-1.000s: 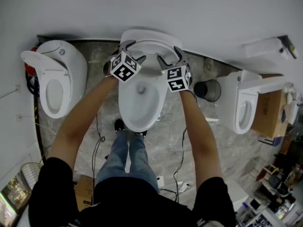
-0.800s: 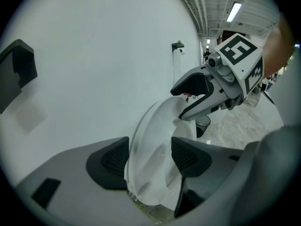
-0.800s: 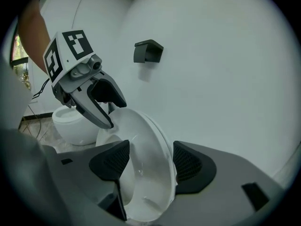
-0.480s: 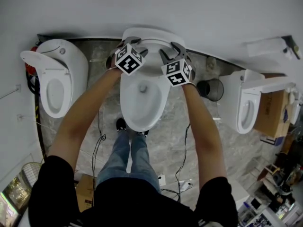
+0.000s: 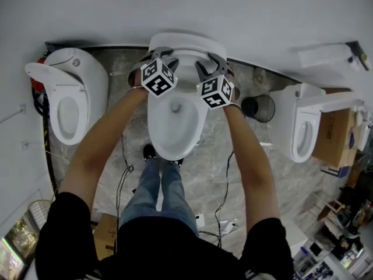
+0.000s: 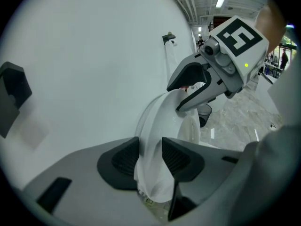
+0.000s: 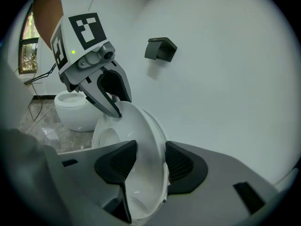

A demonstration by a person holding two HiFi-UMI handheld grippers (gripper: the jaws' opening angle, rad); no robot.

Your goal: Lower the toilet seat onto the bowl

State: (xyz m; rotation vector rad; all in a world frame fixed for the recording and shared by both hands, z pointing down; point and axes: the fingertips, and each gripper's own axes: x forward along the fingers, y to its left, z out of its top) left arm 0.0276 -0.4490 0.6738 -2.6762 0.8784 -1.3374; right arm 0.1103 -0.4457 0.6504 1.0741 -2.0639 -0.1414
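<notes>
The middle toilet's bowl (image 5: 175, 124) stands open below me, its white seat (image 5: 185, 44) raised upright against the wall with the lid right behind it. My left gripper (image 5: 163, 55) sits on the top left edge of the seat and my right gripper (image 5: 211, 63) on the top right edge. In the left gripper view the closing jaws of the left gripper (image 6: 150, 157) press on the seat's edge (image 6: 157, 121). In the right gripper view the right gripper (image 7: 150, 161), also closing, straddles the seat (image 7: 141, 126) and lid rim, with its pads against them.
Another white toilet (image 5: 70, 98) stands to the left and a third (image 5: 303, 127) to the right. A dark waste bin (image 5: 256, 109) sits between the middle and right ones. A cardboard box (image 5: 332, 139) is at far right. Cables (image 5: 122, 174) trail over the marble floor.
Both grippers have moved up from above the bowl onto the top edge of the raised seat, and their jaws have narrowed around it.
</notes>
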